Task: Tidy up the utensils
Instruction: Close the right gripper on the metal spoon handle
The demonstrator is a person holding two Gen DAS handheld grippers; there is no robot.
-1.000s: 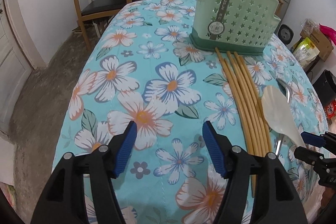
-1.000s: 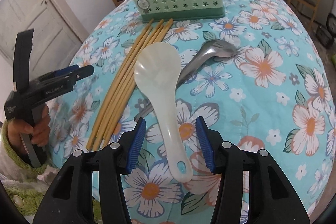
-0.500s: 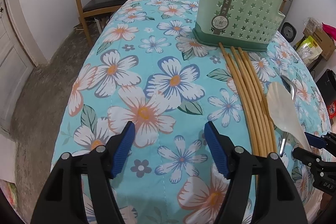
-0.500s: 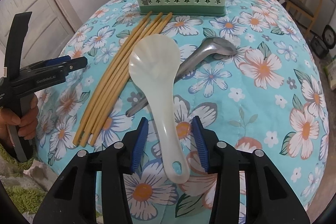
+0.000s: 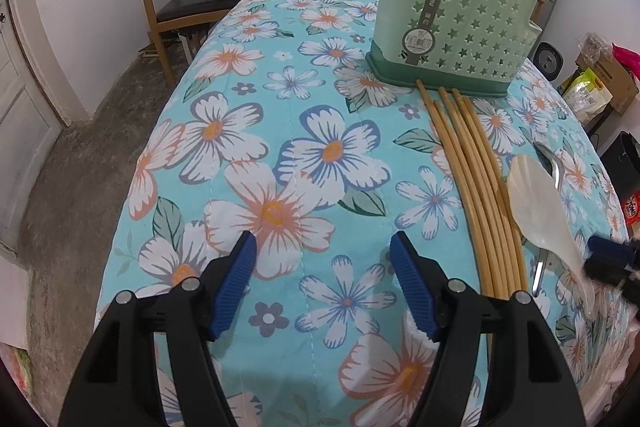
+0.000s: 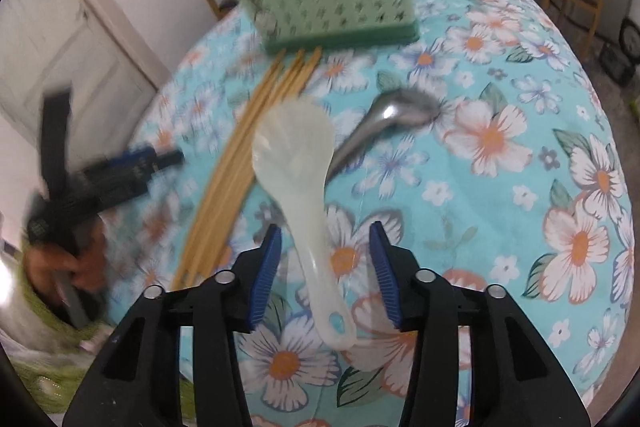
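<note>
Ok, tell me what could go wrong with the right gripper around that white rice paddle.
1. The right gripper straddles the white rice paddle handle, but its jaws are opening and the pads are clear of it, so a lift now would likely leave it behind.
2. The paddle head overlaps the metal spoon handle and sits against the chopsticks; dragging it may scatter them.
3. The view is blurred, so aim may be off.

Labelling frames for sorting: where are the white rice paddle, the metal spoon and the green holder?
white rice paddle (image 6: 294,143), right wrist view, blade centre.
metal spoon (image 6: 408,105), right wrist view, bowl.
green holder (image 5: 472,31), left wrist view, perforated wall.
</note>
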